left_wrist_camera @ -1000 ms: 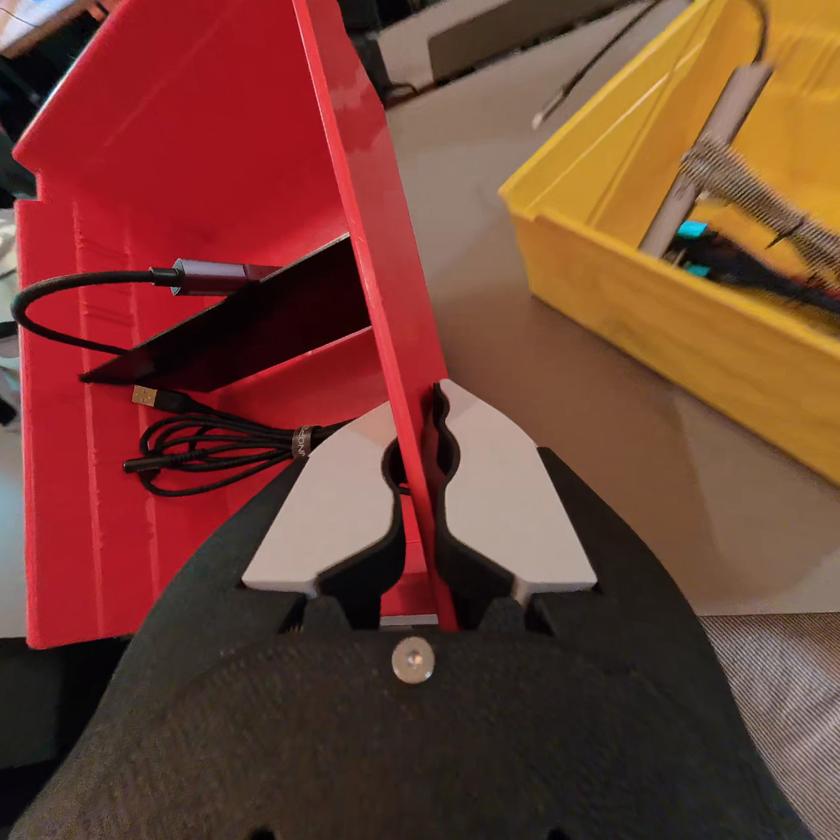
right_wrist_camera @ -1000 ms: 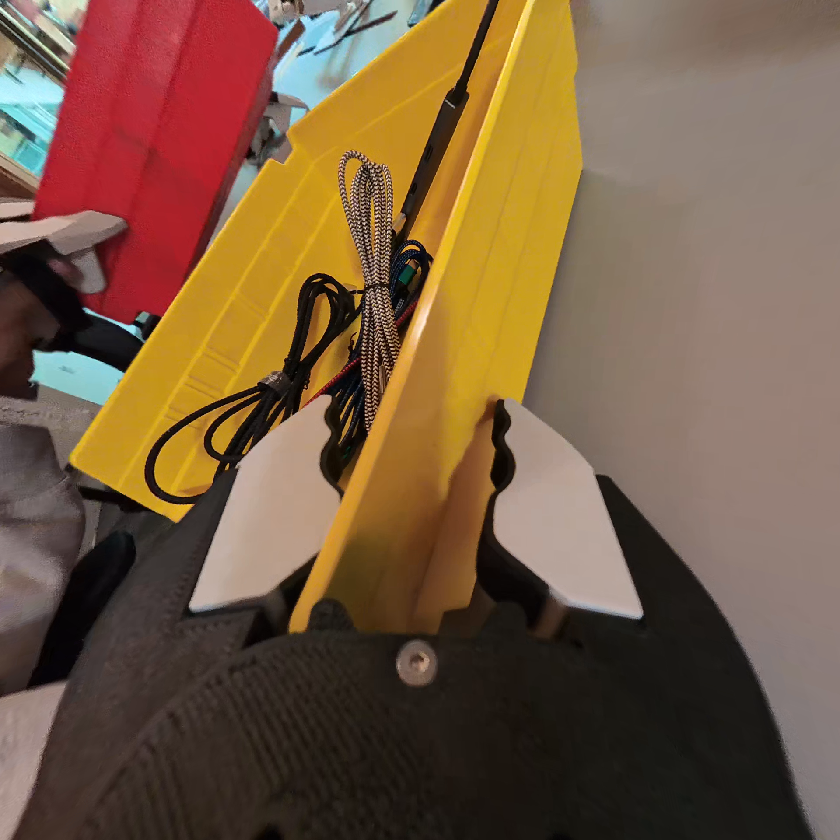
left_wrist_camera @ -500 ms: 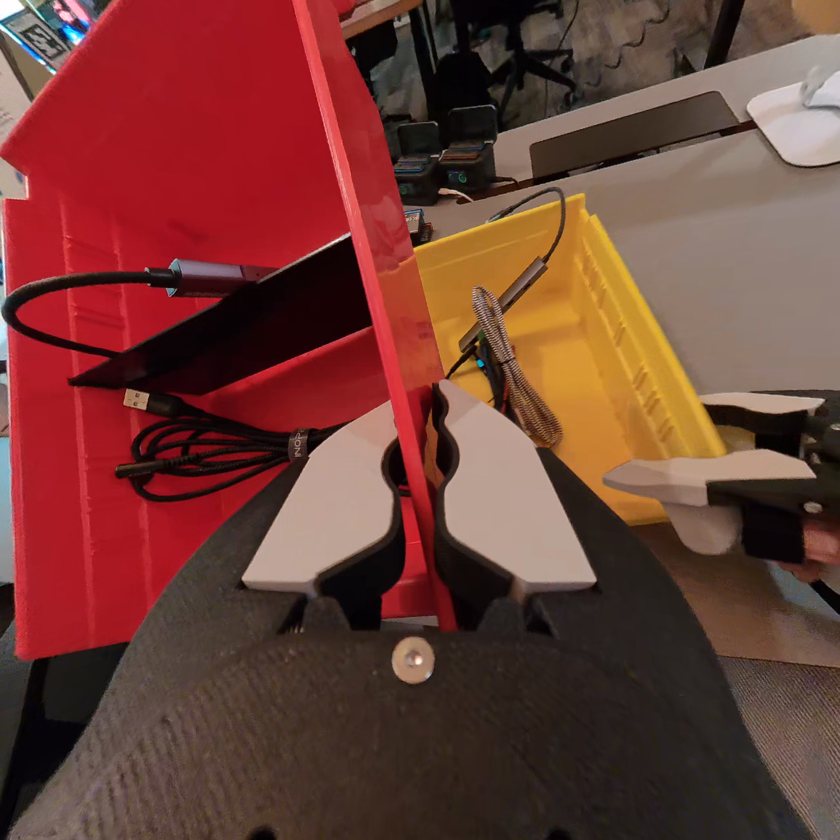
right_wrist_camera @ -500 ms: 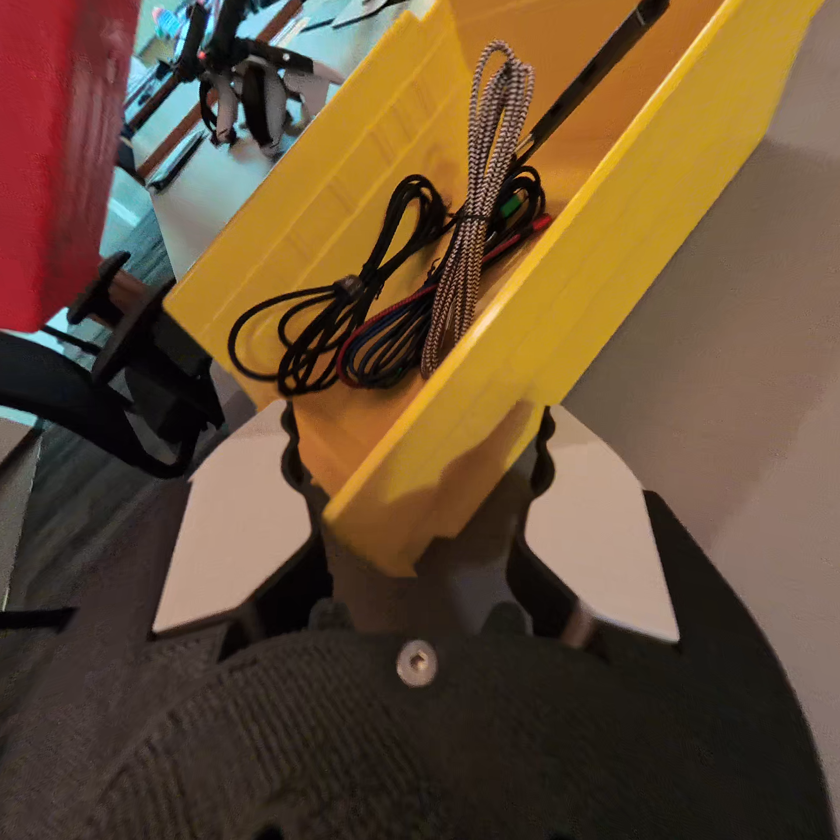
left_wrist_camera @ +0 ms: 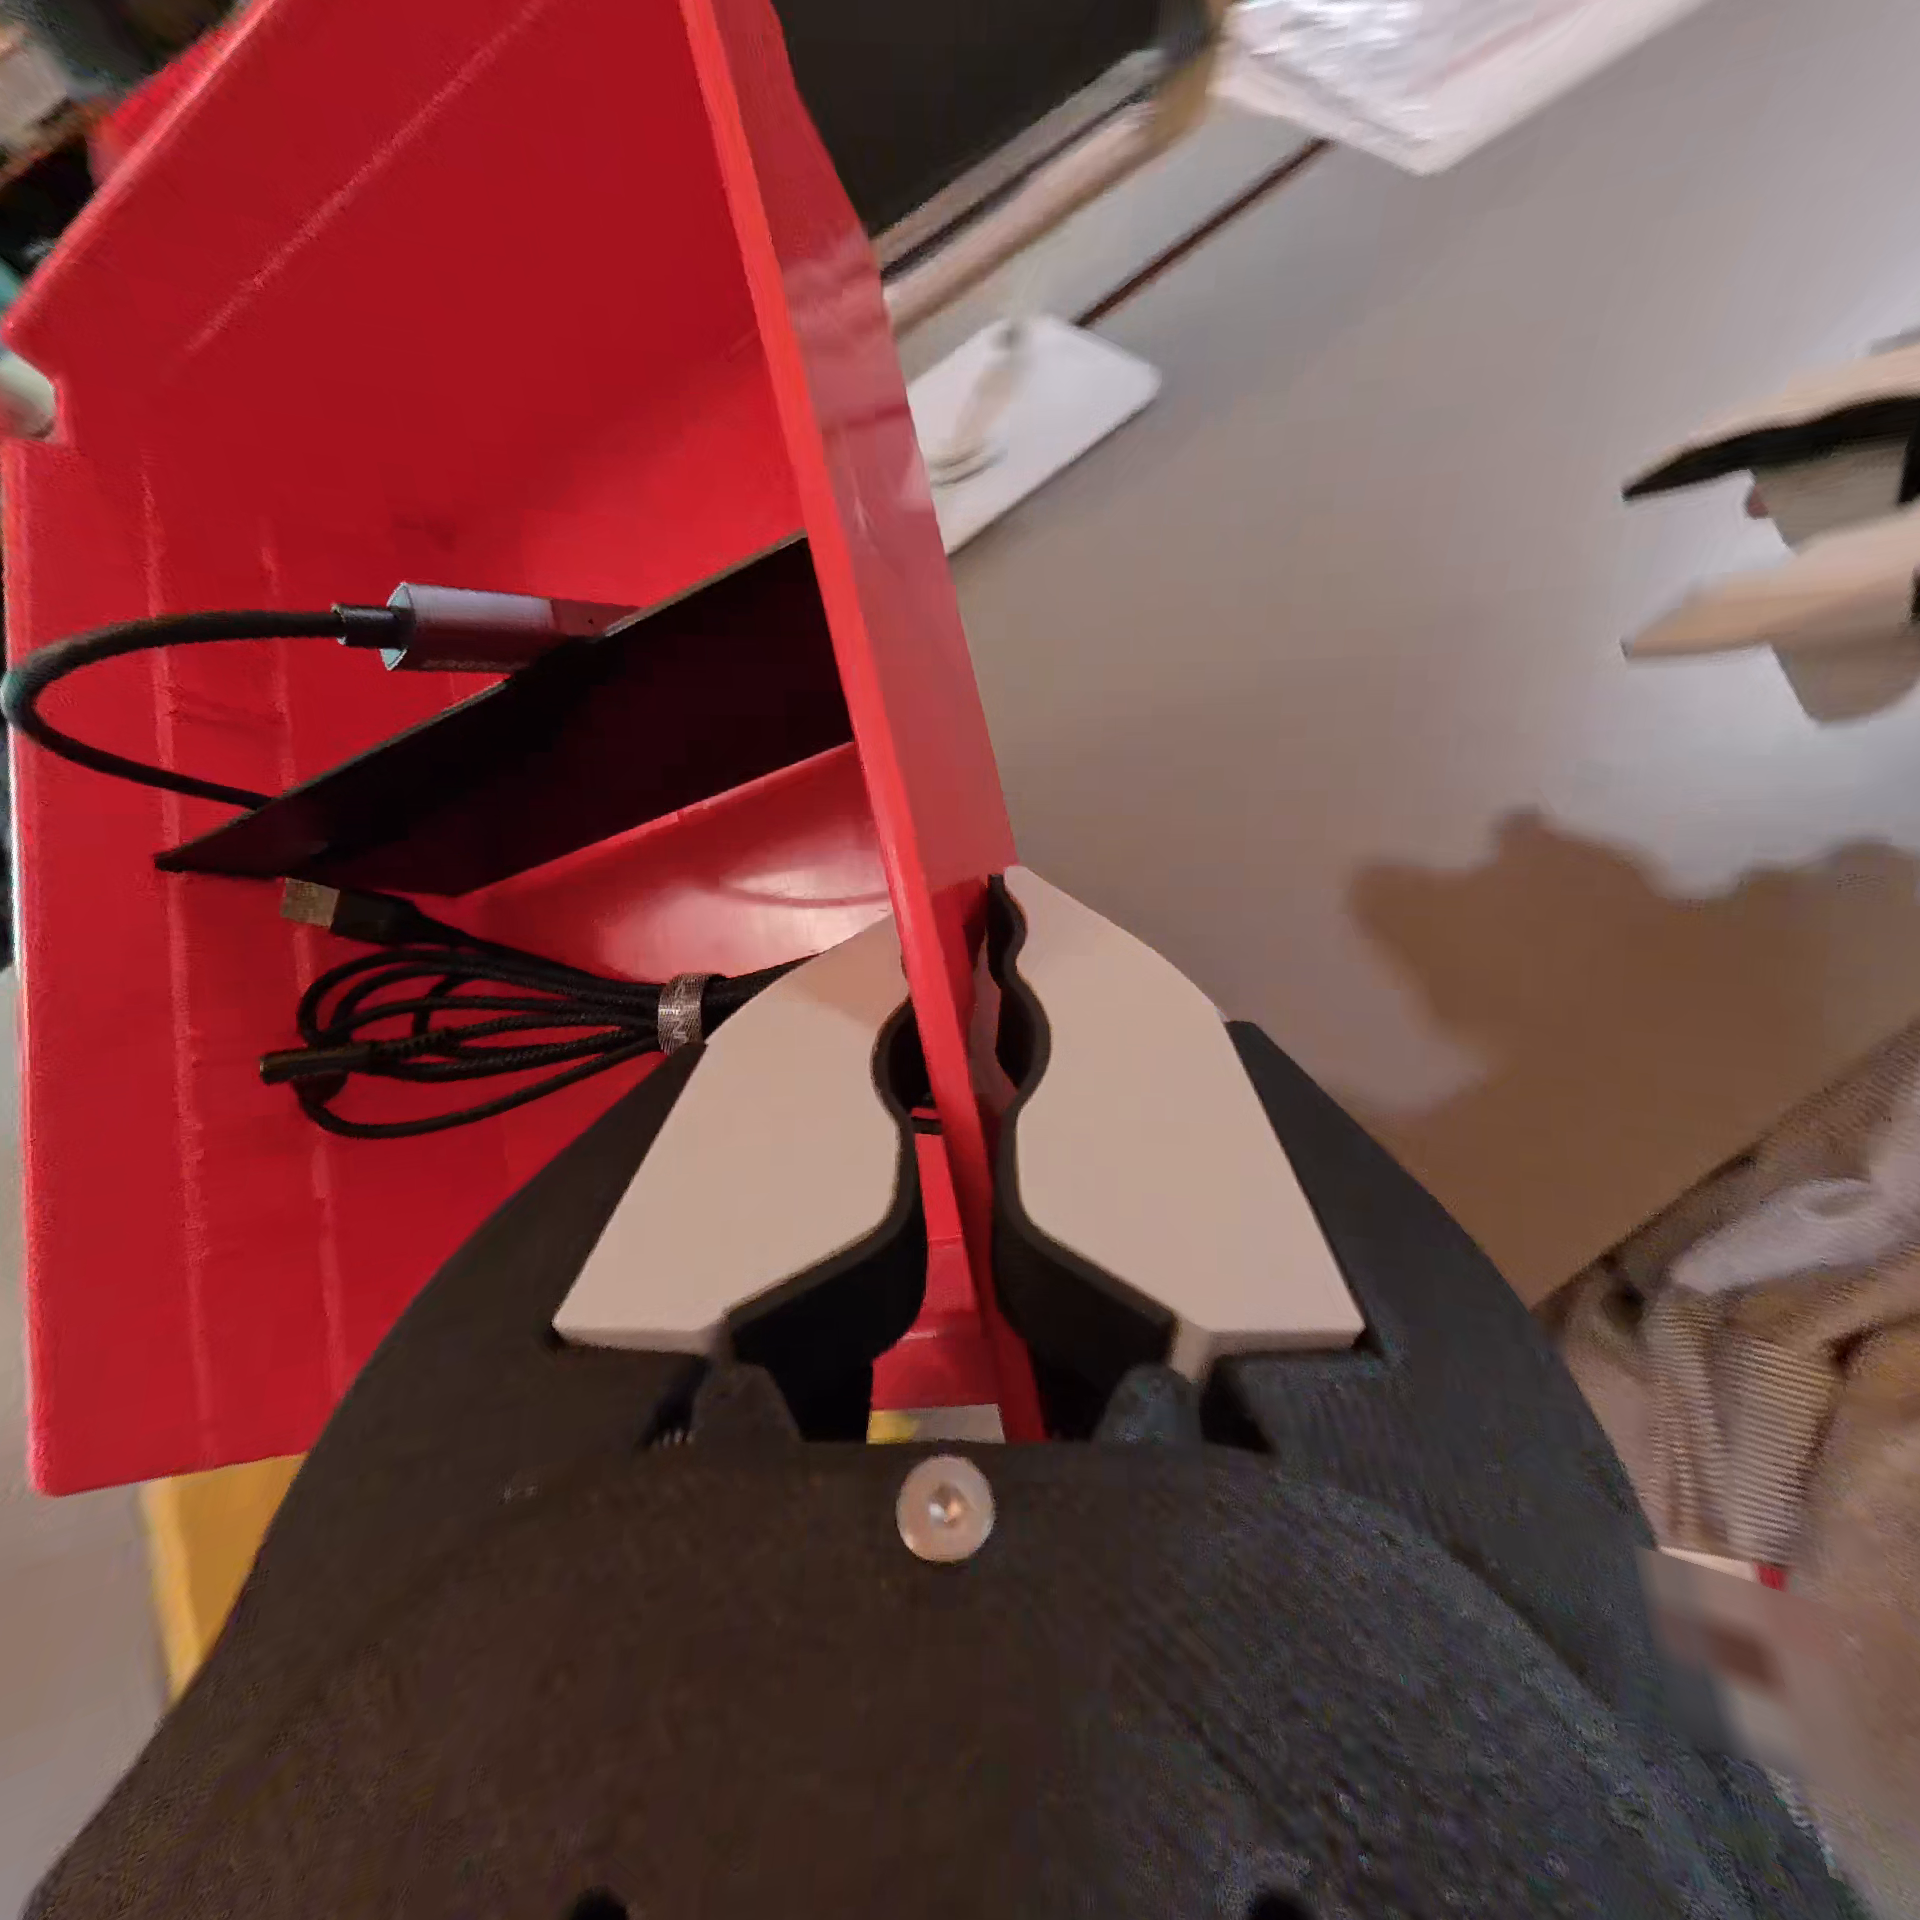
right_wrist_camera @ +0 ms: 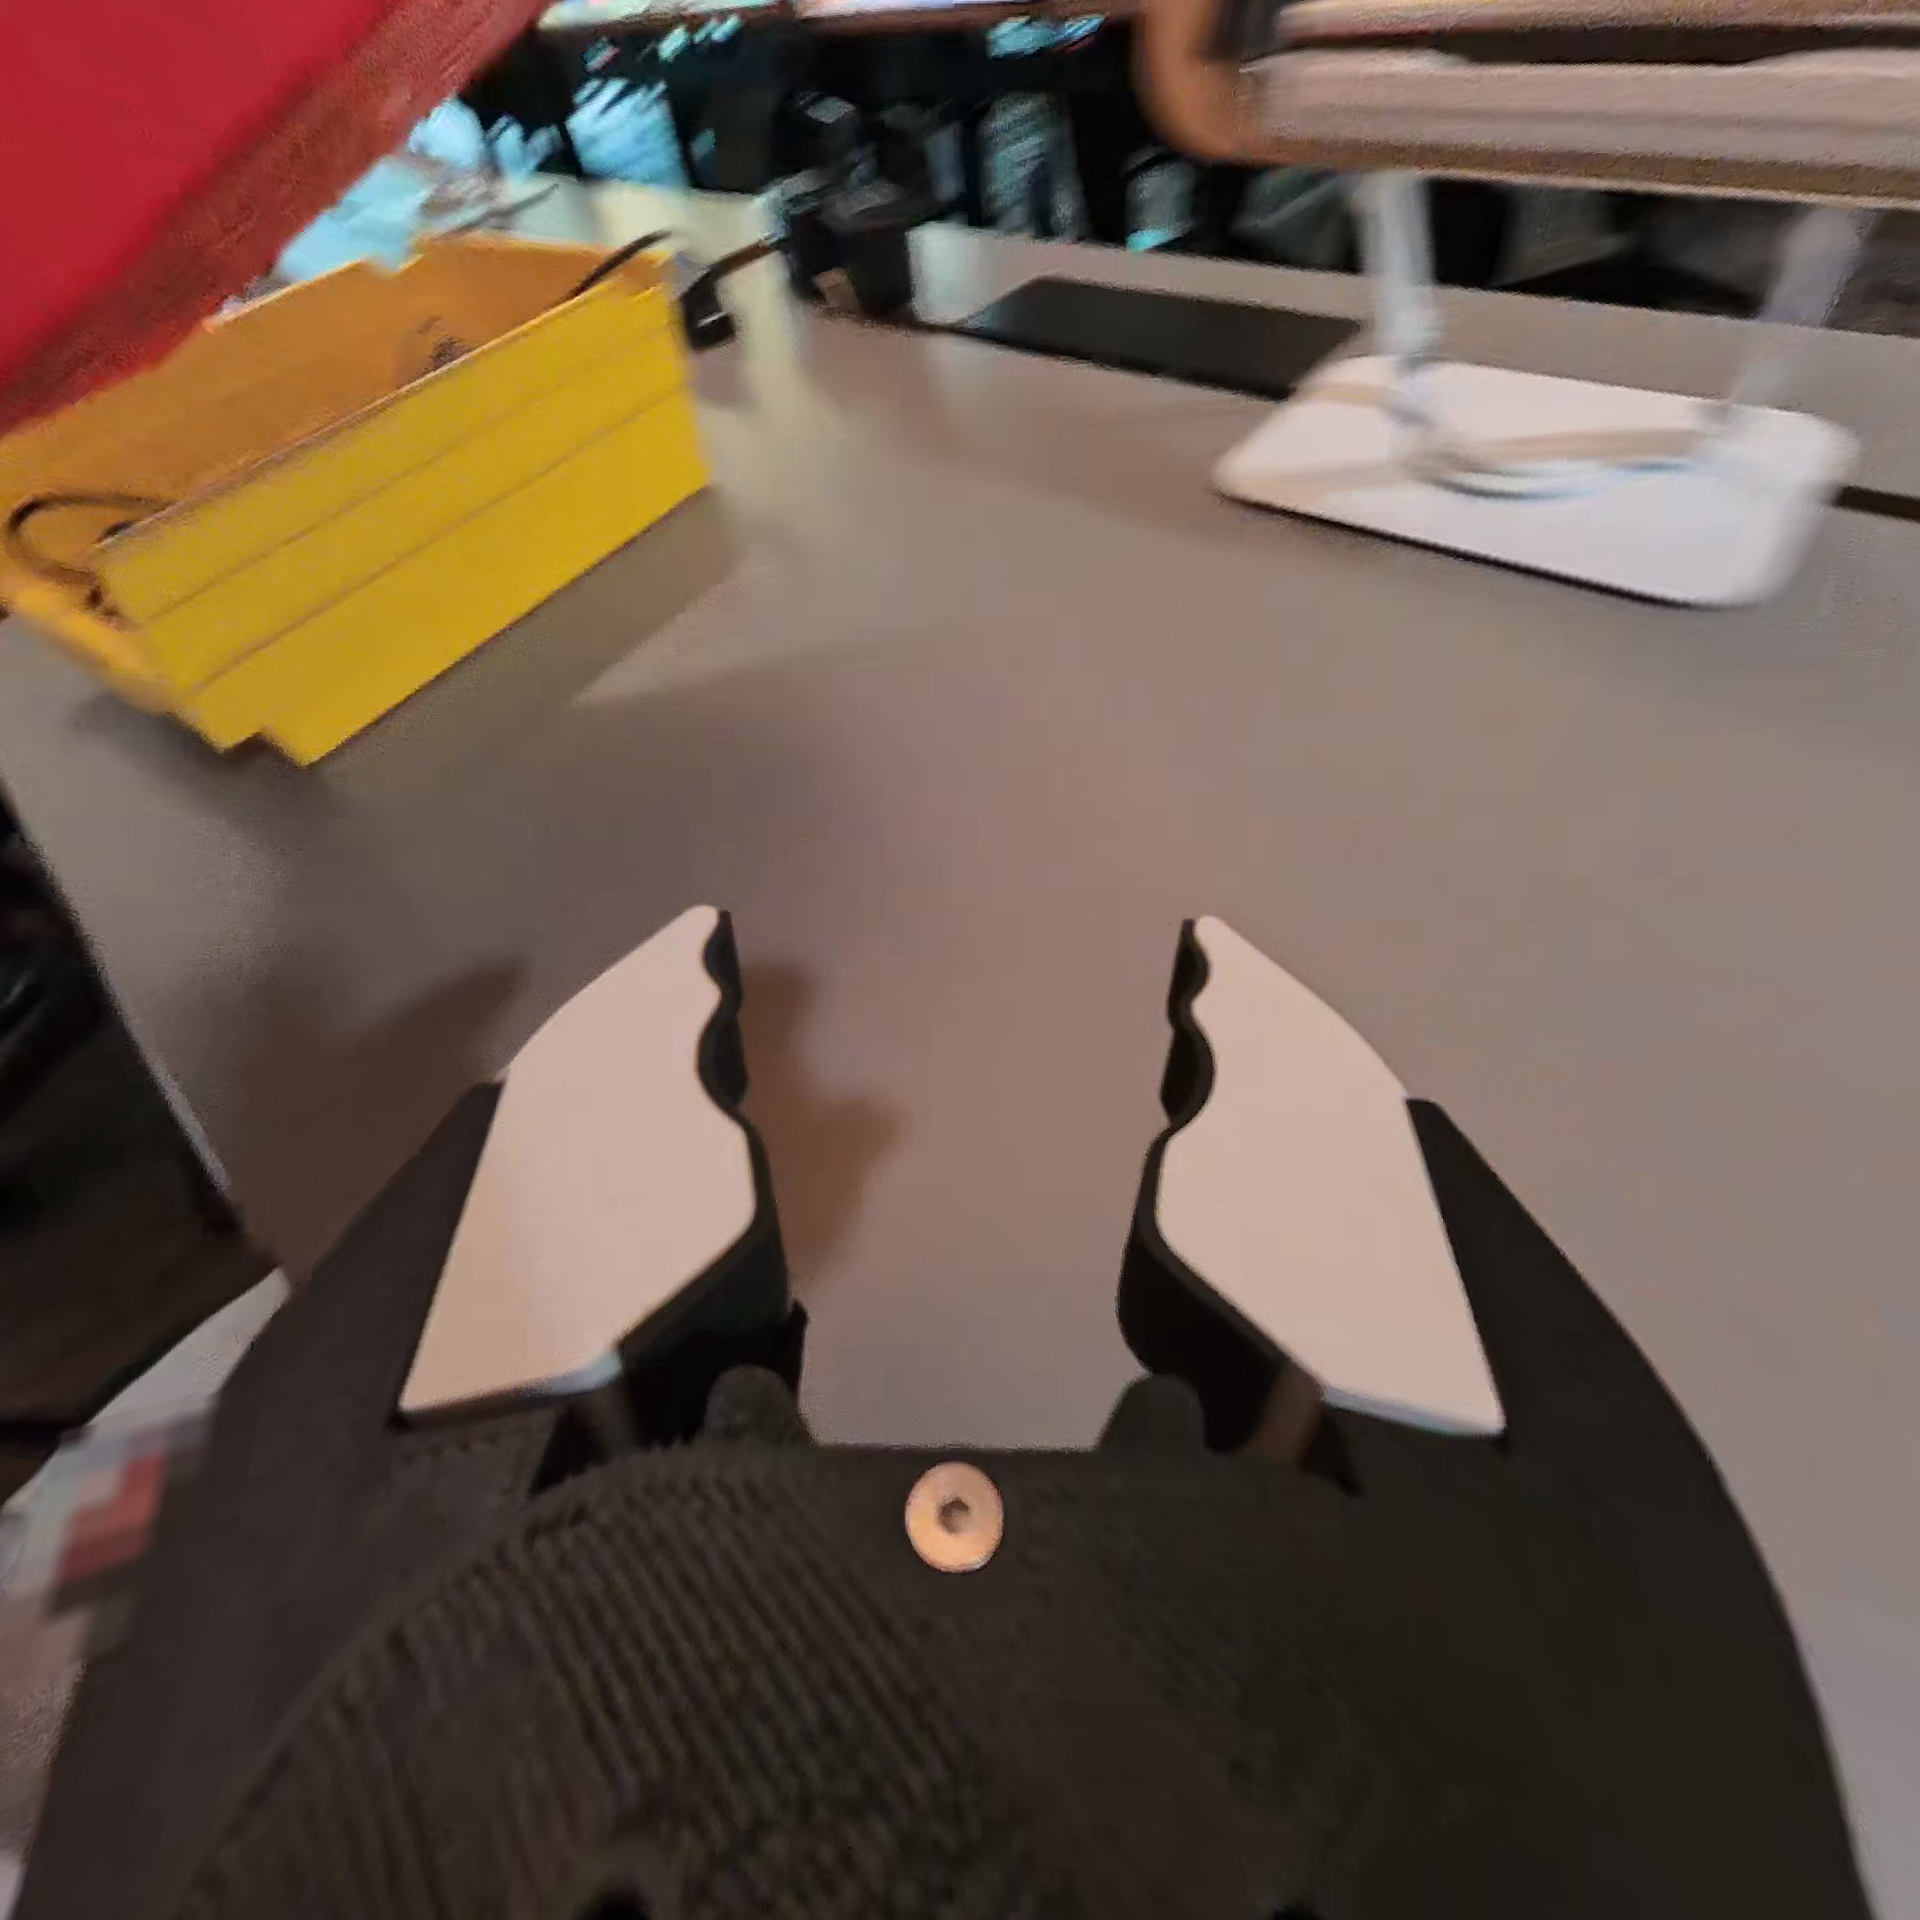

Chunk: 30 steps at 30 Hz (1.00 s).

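My left gripper (left_wrist_camera: 951,935) is shut on the right side wall of a red bin (left_wrist_camera: 436,436) and holds it lifted and tilted. Inside the red bin lie a black flat slab (left_wrist_camera: 540,748), a grey plug on a black cable (left_wrist_camera: 468,629) and a bundled black cable (left_wrist_camera: 468,1029). My right gripper (right_wrist_camera: 954,935) is open and empty over the grey table (right_wrist_camera: 1039,748); it also shows in the left wrist view (left_wrist_camera: 1787,540) at the right edge. A yellow bin (right_wrist_camera: 416,499) with cables stands on the table to its left, under the red bin (right_wrist_camera: 156,145).
A white stand base (right_wrist_camera: 1527,488) sits at the back right of the table, and it also shows in the left wrist view (left_wrist_camera: 1029,416). A black pad (right_wrist_camera: 1153,332) lies behind it. A strip of yellow (left_wrist_camera: 208,1558) shows below the red bin. Chairs and desks lie beyond.
My right gripper has let go of the yellow bin's wall, opened and pulled back; the bin now stands on the table. My left gripper has swung the red bin above the yellow one.
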Motion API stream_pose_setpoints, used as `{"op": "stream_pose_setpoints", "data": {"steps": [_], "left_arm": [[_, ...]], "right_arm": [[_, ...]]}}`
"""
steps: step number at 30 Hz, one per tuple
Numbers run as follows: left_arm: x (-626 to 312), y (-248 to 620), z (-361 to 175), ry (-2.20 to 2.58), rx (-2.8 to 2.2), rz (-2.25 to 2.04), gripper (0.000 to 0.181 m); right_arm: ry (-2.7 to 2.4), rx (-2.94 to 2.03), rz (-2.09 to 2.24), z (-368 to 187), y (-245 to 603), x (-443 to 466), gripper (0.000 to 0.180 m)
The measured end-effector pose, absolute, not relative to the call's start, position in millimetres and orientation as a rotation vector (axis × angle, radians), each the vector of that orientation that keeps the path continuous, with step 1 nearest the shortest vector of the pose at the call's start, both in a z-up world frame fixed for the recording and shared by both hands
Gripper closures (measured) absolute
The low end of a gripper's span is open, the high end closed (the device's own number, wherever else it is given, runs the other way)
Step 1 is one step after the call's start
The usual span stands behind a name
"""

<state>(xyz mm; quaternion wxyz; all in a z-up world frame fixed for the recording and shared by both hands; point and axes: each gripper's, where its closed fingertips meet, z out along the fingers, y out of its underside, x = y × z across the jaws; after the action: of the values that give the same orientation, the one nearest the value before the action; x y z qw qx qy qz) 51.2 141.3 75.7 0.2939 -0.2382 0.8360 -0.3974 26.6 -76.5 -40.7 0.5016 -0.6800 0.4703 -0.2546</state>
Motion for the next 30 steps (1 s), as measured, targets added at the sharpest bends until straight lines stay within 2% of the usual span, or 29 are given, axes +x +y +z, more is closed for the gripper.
{"op": "stream_pose_setpoints", "data": {"steps": [3,7,12,19,23,27,30], "left_arm": [[28.8,61.0,48.1,2.337,-0.495,-1.07,0.17],[7.6,-18.2,-4.3,2.508,-0.312,-1.057,0.17],[-6.4,-75.4,-47.9,2.665,-0.216,-1.057,0.171],[6.0,-112.5,-82.4,2.595,-0.079,-0.994,0.171],[6.3,-126.5,-73.5,2.535,-0.033,-1.132,0.157],[-1.5,-130.8,-44.9,2.606,-0.135,-1.489,0.143],[19.2,-115.4,-9.7,2.549,-0.335,-1.758,0.123]], "right_arm": [[1.248,-1.401,-0.612,-32.1,-154.6,-3.3,0.114],[1.284,-1.124,-0.52,-18.8,-211.1,-28.5,0.115],[1.342,-1.158,-0.516,-42.3,-223.9,-46.7,0.116],[1.403,-1.285,-0.619,-61.4,-230.8,-74.0,0.114],[1.456,-1.286,-0.612,-70.9,-236.9,-79.7,0.114],[1.485,-1.249,-0.611,-71.9,-244.3,-80.6,0.114],[1.49,-1.265,-0.609,-74.6,-244.1,-80.0,0.114]]}}
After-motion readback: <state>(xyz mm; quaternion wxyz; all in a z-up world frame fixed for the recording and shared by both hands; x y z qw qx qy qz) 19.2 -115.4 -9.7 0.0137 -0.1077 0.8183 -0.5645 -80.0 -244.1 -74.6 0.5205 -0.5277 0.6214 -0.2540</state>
